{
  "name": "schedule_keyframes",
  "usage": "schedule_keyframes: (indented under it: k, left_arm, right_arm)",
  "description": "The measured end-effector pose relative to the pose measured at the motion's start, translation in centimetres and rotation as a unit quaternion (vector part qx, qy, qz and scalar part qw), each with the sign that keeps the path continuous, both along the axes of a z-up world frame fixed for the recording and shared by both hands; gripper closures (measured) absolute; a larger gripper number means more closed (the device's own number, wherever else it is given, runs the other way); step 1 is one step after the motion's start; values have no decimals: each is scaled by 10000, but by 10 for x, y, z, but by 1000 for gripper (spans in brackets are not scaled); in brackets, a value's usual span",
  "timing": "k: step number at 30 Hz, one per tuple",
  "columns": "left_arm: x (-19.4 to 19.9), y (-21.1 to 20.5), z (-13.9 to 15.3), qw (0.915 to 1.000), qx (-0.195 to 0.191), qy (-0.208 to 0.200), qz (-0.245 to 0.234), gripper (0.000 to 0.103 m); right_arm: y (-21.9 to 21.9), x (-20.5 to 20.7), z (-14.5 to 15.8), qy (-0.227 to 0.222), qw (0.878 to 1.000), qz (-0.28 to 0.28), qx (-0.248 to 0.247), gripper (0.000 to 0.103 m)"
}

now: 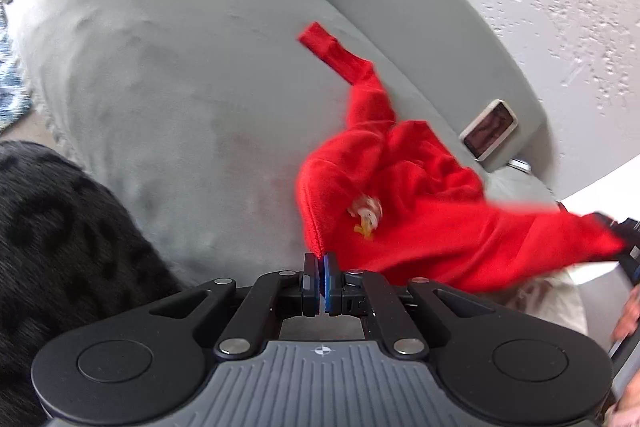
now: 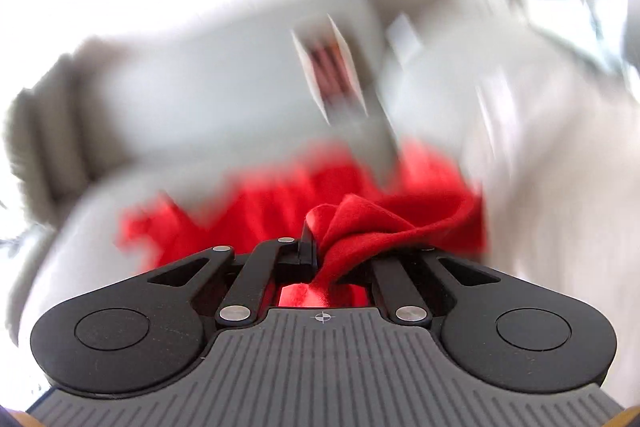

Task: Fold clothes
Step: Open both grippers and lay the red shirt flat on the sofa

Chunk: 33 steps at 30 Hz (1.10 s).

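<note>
Two grippers pinch one bright red fleece sweater [image 1: 420,211]: the left gripper [image 1: 321,267] has its fingers pressed together on the hem edge, and the right gripper [image 2: 320,247] is clamped on a bunched fold. The sweater hangs stretched between them over a grey suede sofa cushion [image 1: 160,87], one sleeve trailing toward the armrest.

One red garment [image 1: 420,211], one phone [image 1: 489,129], two grippers [image 1: 321,259]

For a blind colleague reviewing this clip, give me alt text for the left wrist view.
The left gripper pinches the hem of a red sweater spread on a grey sofa cushion; one sleeve stretches away, and a phone lies beyond.
</note>
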<state>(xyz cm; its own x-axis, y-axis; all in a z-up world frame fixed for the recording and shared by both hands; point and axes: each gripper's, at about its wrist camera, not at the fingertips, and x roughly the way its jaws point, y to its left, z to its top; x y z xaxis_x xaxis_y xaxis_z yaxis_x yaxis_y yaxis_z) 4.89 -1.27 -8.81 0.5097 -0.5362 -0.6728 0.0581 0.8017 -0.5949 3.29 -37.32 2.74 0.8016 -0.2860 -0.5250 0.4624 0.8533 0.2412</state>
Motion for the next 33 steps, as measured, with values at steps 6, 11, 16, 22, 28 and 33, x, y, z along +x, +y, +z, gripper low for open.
schedule_keyframes:
  k: [6,11,16,22,28,33]
  left_arm:
    - [-16,-35,-5,9981,19,-189,-587,102]
    - [-24,-52,-31,9949,449,174,-886,102]
    - [-26,-54,-29,9939,650,122,-878,102]
    - [-28,-55,-26,9932,817,114,-823,101]
    - [-30,-49,-25,9926,925,180,-767,99]
    - [-31,-48,-22,9924,982,141,-722,83]
  right_arm:
    - [-12,-70,47,-1111,9892,-4,-953,97]
    - [-86,-124,-47,140,9881,-1344,733,65]
    - [-93,-182,-86,30,9708,-1853,1526,64]
    - [-74,-176,-74,-107,9776,-1497,1476,55]
    - [-55,-171,-67,-68,9820,-1177,1473,48]
    - [-49,-174,-74,32,9795,-1126,1668,47]
